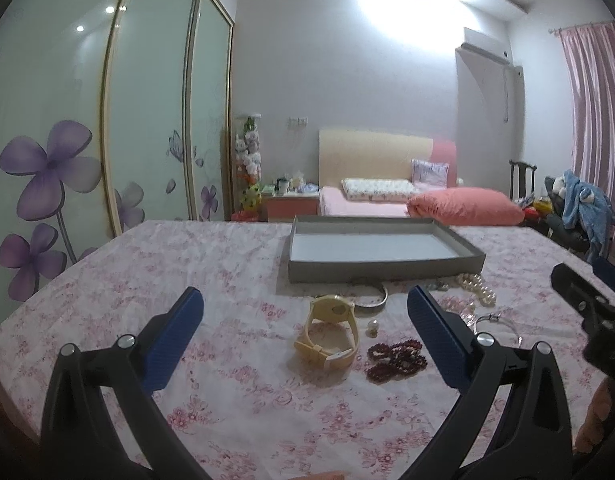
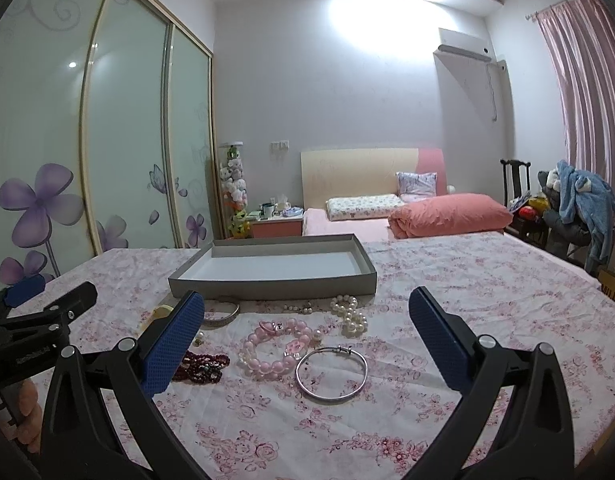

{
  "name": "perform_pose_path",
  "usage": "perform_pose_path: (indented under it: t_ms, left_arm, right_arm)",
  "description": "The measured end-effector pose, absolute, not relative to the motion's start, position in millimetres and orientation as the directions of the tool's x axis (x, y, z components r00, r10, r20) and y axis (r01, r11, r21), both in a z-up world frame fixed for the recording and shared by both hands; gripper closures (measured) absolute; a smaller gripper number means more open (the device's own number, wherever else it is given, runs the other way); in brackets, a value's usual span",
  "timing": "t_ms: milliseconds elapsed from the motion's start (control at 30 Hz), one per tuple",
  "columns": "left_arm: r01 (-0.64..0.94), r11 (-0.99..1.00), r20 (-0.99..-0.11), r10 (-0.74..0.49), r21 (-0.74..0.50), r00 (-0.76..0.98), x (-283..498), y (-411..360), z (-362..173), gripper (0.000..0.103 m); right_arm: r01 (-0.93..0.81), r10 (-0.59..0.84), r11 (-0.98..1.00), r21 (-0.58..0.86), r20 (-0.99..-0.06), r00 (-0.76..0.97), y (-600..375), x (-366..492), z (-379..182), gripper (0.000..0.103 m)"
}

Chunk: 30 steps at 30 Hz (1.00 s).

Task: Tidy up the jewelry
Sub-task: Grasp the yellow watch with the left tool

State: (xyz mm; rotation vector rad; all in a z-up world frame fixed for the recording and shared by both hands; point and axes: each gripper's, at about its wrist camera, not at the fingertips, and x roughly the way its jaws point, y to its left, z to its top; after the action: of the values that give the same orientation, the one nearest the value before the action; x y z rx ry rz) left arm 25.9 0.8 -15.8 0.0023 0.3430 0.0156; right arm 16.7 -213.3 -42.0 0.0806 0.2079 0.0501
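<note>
A shallow grey box (image 1: 381, 270) (image 2: 267, 280) with a white floor stands empty on the floral tablecloth. In front of it lie a cream watch (image 1: 331, 334), a dark red bead bracelet (image 1: 395, 360) (image 2: 205, 366), a pearl strand (image 1: 477, 288) (image 2: 349, 314), a pink bead bracelet (image 2: 277, 348), a silver bangle (image 2: 331, 374) and a second bangle (image 1: 373, 300) (image 2: 221, 314). My left gripper (image 1: 303, 304) is open, above the cloth with the watch between its fingers' line. My right gripper (image 2: 305, 306) is open above the pink bracelet and silver bangle.
The table (image 2: 487, 300) carries a pink floral cloth. Behind it are a bed with a pink duvet (image 2: 447, 210), a nightstand (image 2: 275, 226), sliding wardrobe doors (image 2: 119, 140) at left and a chair with clothes (image 2: 579, 204) at right.
</note>
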Motion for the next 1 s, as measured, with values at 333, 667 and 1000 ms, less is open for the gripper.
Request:
perform_pose_path:
  t_ms: [333, 667, 1000]
  left_arm:
    - [0.098, 0.995, -0.612, -0.062, 0.025, 0.788, 106.5, -4.0, -38.2, 0.004]
    - [0.095, 0.995, -0.759, -0.051, 0.014, 0.649, 159.1, -7.5, -69.8, 0.022]
    - [0.104, 0.991, -0.779, -0.133, -0.088, 0.613, 168.8, 5.7, -77.8, 0.061]
  right_arm:
    - [-0.037, 0.09, 0.986, 0.165, -0.327, 0.941, -234.5, 44.9, -48.2, 0.002]
    - [-0.017, 0.112, 0.971, 0.239, -0.39, 0.914, -252.4, 61.2, -46.7, 0.002]
    - [0.034, 0.074, 0.973, 0.23, -0.446, 0.892, -263.0, 80.1, -46.0, 0.002]
